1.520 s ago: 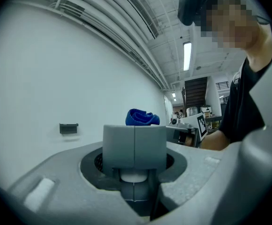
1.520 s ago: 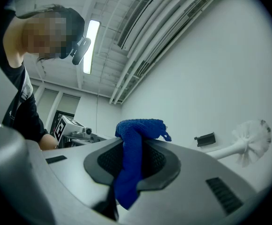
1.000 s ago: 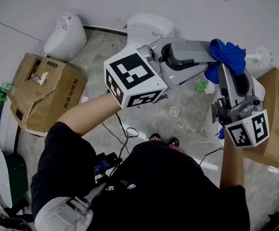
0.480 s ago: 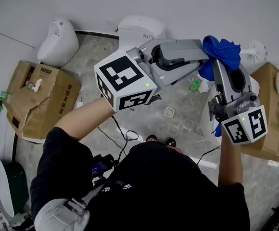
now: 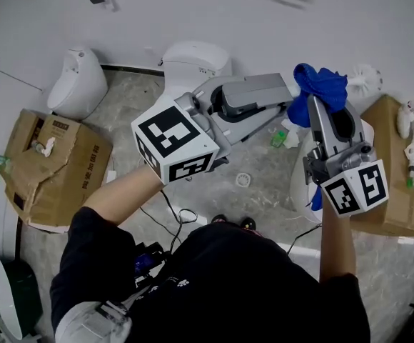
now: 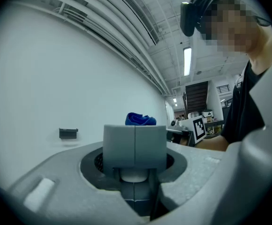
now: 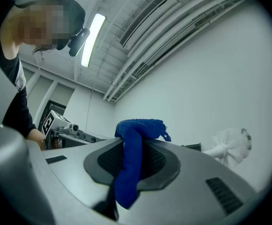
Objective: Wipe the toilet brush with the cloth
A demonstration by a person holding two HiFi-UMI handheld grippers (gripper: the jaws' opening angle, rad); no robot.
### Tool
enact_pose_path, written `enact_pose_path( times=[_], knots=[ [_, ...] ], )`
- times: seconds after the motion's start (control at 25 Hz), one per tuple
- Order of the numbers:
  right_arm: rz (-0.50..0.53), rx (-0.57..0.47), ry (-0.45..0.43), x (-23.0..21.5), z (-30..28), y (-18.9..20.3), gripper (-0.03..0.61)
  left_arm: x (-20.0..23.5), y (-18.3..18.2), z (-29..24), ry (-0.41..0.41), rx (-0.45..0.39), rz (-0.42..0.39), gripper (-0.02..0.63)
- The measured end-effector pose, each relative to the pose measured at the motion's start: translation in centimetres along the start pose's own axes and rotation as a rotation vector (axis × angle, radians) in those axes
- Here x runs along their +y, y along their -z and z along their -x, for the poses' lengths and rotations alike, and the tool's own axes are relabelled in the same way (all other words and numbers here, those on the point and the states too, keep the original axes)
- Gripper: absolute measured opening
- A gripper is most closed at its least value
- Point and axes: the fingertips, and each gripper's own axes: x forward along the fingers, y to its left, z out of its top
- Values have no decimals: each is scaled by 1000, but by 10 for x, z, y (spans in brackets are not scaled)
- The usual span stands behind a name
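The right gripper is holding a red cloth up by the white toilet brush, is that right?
Not quite: the cloth is blue, not red. The right gripper view shows it pinched in the right gripper, up by the white toilet brush.

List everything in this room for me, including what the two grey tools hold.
toilet: one, white, against the far wall
urinal: one, white, floor at left
left cardboard box: one, brown, near the urinal
right cardboard box: one, brown, right edge
floor drain: one, grey, mid-floor
small container: one, green, floor near the drain
toilet brush: one, white, head at upper right
cloth: one, blue, beside the brush head
person: one, black shirt, bottom of head view
left tool: one, grey, closed on the brush
right tool: one, grey, closed on the cloth
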Motion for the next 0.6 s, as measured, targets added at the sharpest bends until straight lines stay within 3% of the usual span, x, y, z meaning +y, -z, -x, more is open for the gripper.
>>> enact_pose_path(
  times=[0.6],
  knots=[
    [50,4,92,-21,5,-6,80,-1,-5,15,10,-26,-13,153]
  ],
)
